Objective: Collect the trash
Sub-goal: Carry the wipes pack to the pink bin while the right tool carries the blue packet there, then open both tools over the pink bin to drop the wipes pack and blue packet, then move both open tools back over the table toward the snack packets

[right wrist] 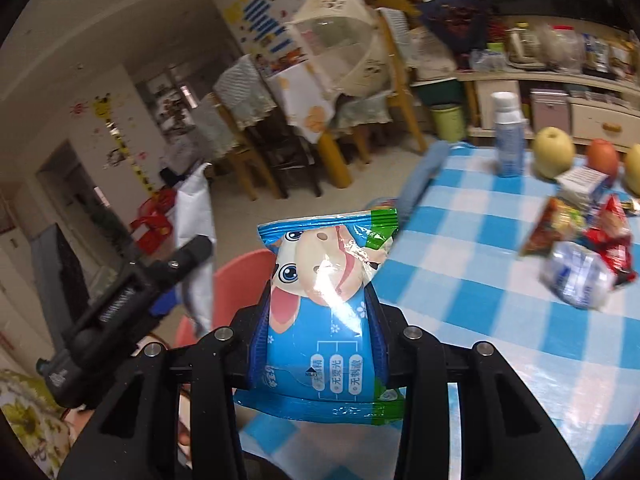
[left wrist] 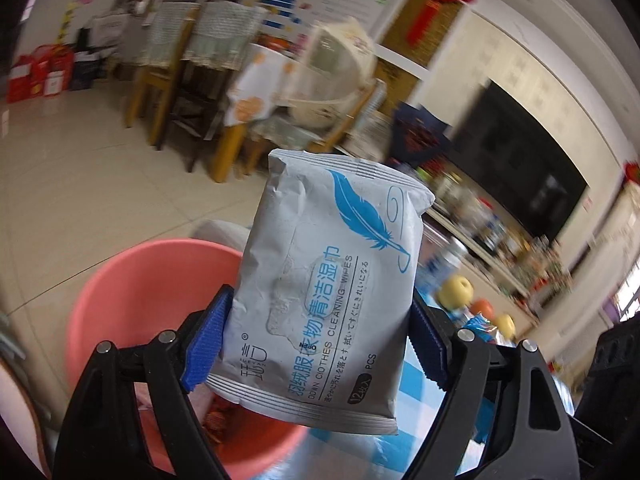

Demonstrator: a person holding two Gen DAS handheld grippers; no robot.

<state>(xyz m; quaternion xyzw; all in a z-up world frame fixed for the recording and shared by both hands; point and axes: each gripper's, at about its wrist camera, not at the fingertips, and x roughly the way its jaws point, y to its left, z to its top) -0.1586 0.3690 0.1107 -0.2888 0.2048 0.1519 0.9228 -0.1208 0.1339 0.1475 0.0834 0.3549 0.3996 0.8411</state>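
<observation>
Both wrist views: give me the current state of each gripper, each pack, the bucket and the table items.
left gripper: shut on grey wipes pack
grey wipes pack: held above pink bucket's rim
right gripper: shut on blue wipes pack
blue wipes pack: held at table edge
pink bucket: open, trash inside
spray bottle: upright on checked table
wrappers: on table, uncollected

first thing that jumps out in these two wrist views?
Both grippers are loaded: the left gripper is clamped on a grey wipes pack with a blue feather print, held above the pink bucket beside the table. The right gripper grips a blue wipes pack with a cartoon cow, over the edge of the blue-checked tablecloth. More wrappers still lie at the cloth's right side.
</observation>
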